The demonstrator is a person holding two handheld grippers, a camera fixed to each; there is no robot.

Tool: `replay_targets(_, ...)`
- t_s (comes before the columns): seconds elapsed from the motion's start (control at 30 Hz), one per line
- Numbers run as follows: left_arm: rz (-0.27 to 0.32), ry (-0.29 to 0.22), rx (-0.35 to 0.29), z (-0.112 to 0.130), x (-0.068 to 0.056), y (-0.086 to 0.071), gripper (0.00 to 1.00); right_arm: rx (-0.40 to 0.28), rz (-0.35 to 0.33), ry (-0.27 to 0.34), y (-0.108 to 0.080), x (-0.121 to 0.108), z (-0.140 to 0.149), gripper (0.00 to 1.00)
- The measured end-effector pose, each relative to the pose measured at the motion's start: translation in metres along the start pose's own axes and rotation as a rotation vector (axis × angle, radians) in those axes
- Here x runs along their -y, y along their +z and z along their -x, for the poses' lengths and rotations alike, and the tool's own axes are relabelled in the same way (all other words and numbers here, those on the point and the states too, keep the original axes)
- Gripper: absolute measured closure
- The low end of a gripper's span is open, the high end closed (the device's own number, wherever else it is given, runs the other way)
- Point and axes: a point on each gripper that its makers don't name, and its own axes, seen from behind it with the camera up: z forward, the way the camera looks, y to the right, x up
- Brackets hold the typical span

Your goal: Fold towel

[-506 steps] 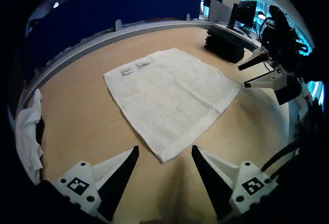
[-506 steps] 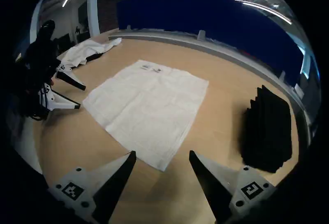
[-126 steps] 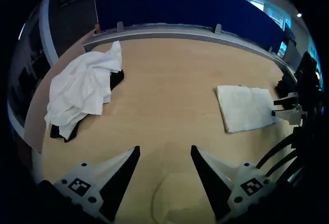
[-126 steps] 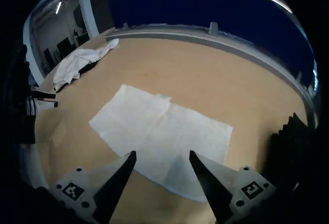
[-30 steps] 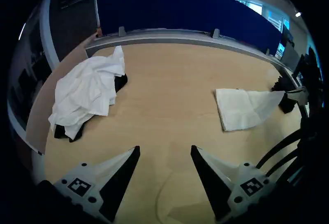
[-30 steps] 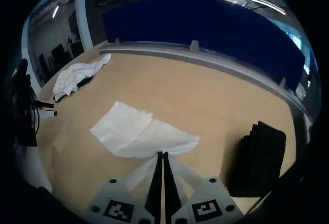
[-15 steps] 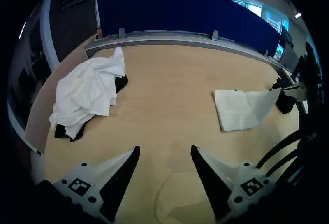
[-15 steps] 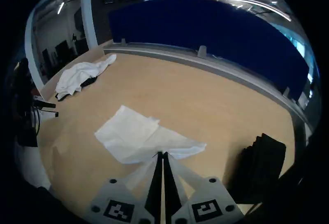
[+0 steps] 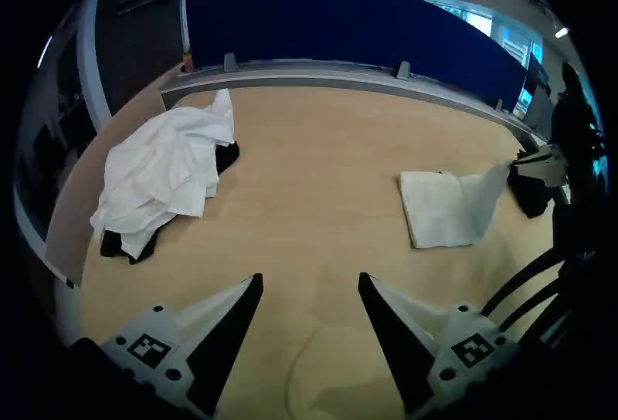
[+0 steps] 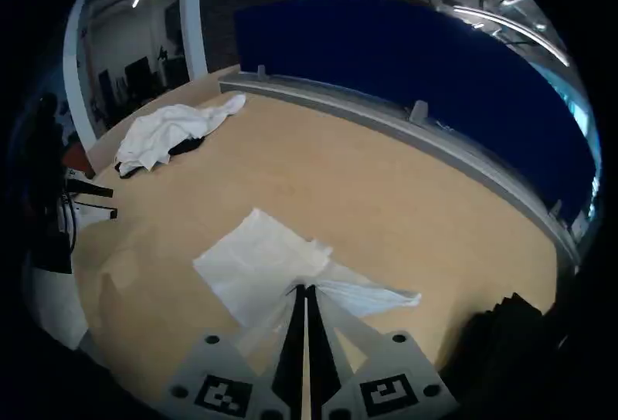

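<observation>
Grip, right gripper (image 10: 306,289): clenched on one edge of the white towel (image 10: 263,262), fingers pressed together at bottom centre of right gripper view, cloth pinched between them.
Reason for hold: judged as carrying the raised end over the flat half to lay down another fold.
Left gripper (image 9: 309,275): released, fingers spread wide at bottom of left gripper view, nothing between them; well apart from the towel, probably idle until the fold needs flattening.
Towel position: right of centre in left gripper view, near half flat on the wooden table (image 9: 324,134), far end sloping up toward the right edge of the frame.
Towel axis: long axis apparently from the flat end at lower left to the pinched end at bottom centre in right gripper view; free end pointing at the gripper, loose flap trailing to lower right.
Black stack (image 10: 502,335): lower right, just beside the raised end, not touching as far as visible.
Crumpled white cloth (image 9: 162,173): upper left, heaped over something dark, well apart from the towel.
Blue partition (image 9: 348,18): along the table's far edge.
</observation>
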Motion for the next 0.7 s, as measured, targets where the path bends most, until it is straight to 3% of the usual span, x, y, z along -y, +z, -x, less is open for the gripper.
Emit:
replay_targets(0.3, -0.007, -0.012, -0.008, 0.001, 0.005, -0.004, 0.09, 0.015, -0.058, -0.057, 0.029, 0.036, -0.016, 0.98)
replay_targets(0.7, -0.014, -0.036, -0.020, 0.000, 0.003, -0.011, 0.09, 0.113, -0.214, -0.177, 0.092, 0.122, 0.007, 0.98)
